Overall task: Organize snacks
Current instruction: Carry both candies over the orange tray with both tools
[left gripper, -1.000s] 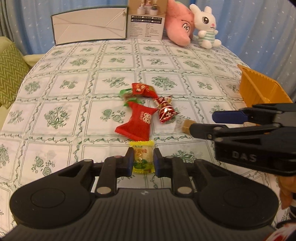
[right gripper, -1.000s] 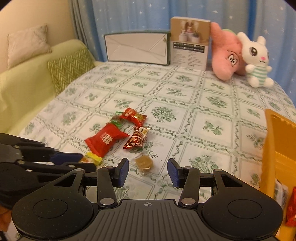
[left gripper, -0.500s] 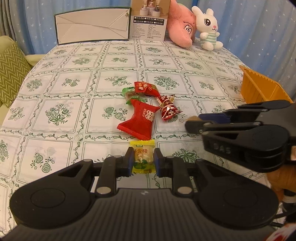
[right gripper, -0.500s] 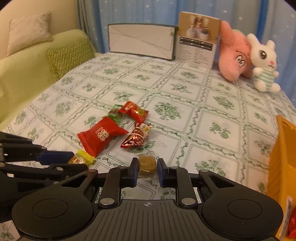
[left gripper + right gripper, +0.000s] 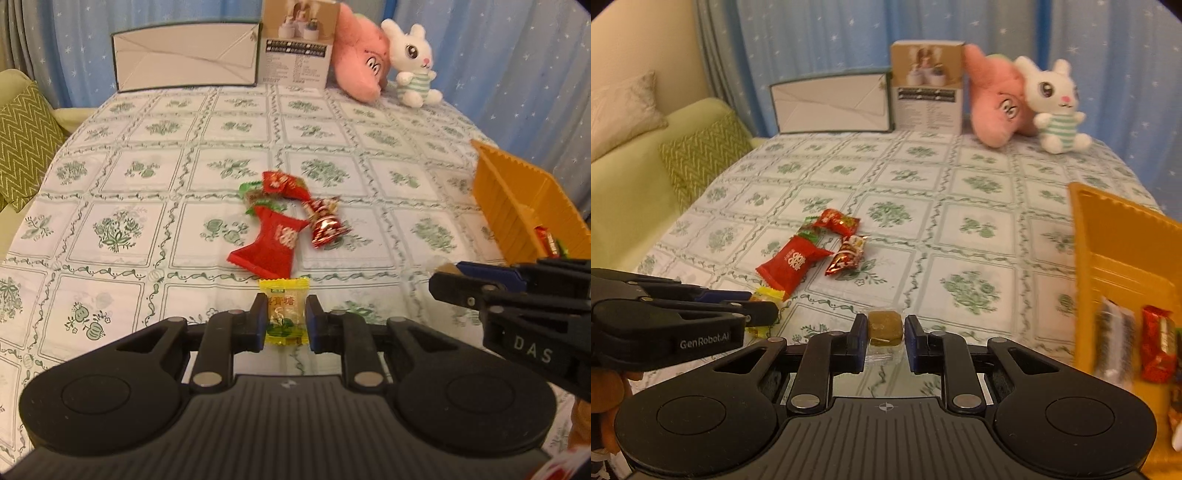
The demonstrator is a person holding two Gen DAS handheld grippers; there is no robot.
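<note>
**Both grippers closed on sweets, table centre**

The left gripper [image 5: 286, 319] is seen clamped on a yellow plastic-wrapped candy with green print [image 5: 284, 314], its 2 fingers pressed to the wrapper's sides. The right gripper [image 5: 885, 341] is closed on a brown cube-shaped toffee in clear wrap [image 5: 884, 328], with a slight gap seen at the right pad. Just beyond, 4 loose sweets are clustered on the green-patterned white tablecloth [image 5: 122, 232]: a large red pillow packet [image 5: 271, 245], a shiny red bell-printed sweet [image 5: 325, 225], a small red packet [image 5: 282, 182] and a green-wrapped one [image 5: 251, 194]. An orange ribbed plastic bin [image 5: 1115, 251], with wrapped snacks inside, is noted at the right.
</note>
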